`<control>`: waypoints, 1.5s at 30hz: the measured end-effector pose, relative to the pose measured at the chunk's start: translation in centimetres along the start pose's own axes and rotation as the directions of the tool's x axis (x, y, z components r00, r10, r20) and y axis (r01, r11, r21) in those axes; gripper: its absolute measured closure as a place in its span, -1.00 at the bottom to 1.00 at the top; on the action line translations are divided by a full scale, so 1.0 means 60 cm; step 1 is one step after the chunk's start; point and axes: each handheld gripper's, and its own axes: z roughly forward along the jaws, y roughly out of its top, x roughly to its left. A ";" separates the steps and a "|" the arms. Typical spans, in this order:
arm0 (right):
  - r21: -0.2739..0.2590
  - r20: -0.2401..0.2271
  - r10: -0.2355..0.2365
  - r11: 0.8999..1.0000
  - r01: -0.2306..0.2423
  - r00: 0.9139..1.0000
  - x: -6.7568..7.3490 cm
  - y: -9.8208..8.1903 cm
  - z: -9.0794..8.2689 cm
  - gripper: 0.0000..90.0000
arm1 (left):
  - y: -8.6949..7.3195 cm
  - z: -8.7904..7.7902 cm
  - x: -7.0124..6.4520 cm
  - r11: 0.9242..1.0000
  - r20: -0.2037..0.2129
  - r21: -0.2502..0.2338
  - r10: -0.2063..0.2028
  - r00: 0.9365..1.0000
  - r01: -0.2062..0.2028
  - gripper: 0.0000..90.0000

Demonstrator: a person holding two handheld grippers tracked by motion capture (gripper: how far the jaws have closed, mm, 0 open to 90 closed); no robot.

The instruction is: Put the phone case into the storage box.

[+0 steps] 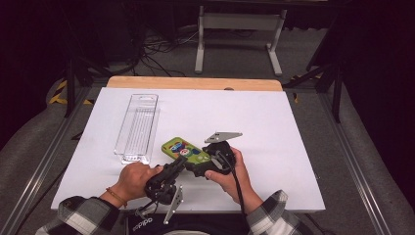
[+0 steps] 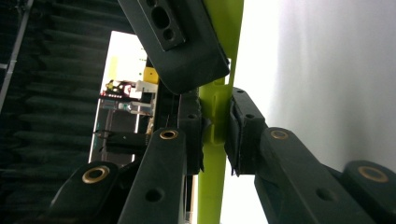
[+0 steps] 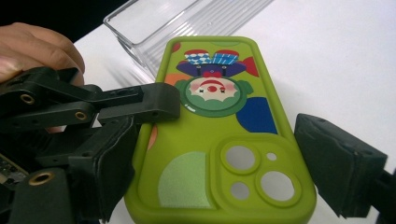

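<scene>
A green phone case with a clown picture is seen low on the white counter, just right of a clear tray. Its long side edge is pinched by the left hand-held gripper, whose jaws are pressed onto the thin green rim in the left gripper view. The right hand-held gripper is held at the camera end of the case, with its jaws spread to either side of that end and the right one clear of it. The left hand is seen behind its gripper.
</scene>
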 end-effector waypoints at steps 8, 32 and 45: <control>-0.067 0.007 -0.007 0.998 0.008 1.000 -0.008 0.009 -0.026 -0.65 | -0.005 0.001 0.009 0.998 0.011 0.017 -0.060 0.998 0.060 0.75; -0.249 0.274 -0.389 0.855 0.455 0.880 0.013 -0.021 -0.095 -0.70 | -0.029 0.000 0.046 0.958 0.066 0.018 -0.285 0.956 0.285 0.75; -0.205 0.337 -0.451 0.822 0.532 0.826 0.014 -0.046 -0.084 -0.69 | -0.046 -0.003 0.067 0.898 0.074 -0.007 -0.438 0.896 0.440 0.75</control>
